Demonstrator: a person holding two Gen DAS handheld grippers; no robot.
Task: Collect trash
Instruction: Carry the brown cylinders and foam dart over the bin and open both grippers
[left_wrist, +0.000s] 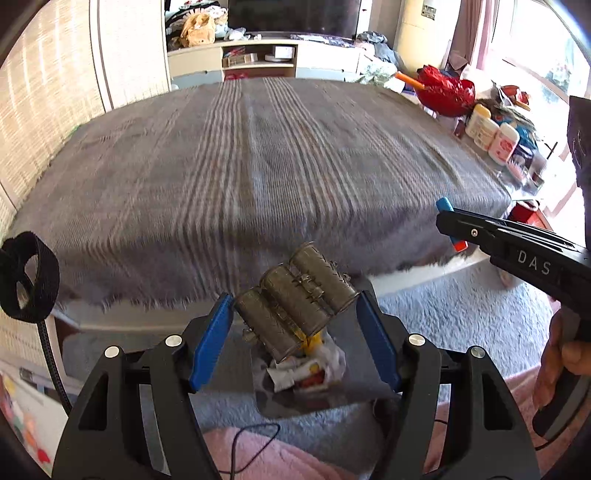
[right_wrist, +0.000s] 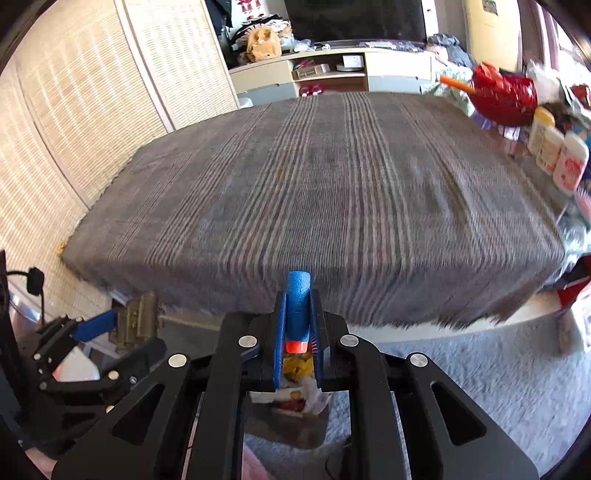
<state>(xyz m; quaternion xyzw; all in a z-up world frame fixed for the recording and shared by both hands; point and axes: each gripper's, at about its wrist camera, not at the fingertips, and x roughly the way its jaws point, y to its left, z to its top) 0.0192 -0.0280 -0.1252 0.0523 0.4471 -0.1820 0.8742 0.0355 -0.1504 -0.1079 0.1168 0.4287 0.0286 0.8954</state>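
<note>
My left gripper (left_wrist: 295, 317) is shut on a brass-coloured metal piece made of three joined cylinders (left_wrist: 297, 295), held above a grey trash bin (left_wrist: 354, 391) that holds crumpled white, yellow and red wrappers (left_wrist: 306, 373). My right gripper (right_wrist: 297, 317) is shut on a blue foam dart with an orange tip (right_wrist: 297, 310), above the same bin (right_wrist: 288, 424). In the left wrist view the right gripper (left_wrist: 452, 225) shows at the right with the dart (left_wrist: 445, 205). In the right wrist view the left gripper (right_wrist: 110, 328) and the metal piece (right_wrist: 136, 321) show at the lower left.
A bed with a grey striped blanket (left_wrist: 258, 166) fills the middle. A cluttered side table holds a red foil bag (left_wrist: 447, 90) and lotion bottles (left_wrist: 491, 134). Grey carpet (left_wrist: 461, 314) lies below, woven closet doors (left_wrist: 48, 92) stand left, and a TV unit (left_wrist: 258, 59) stands behind.
</note>
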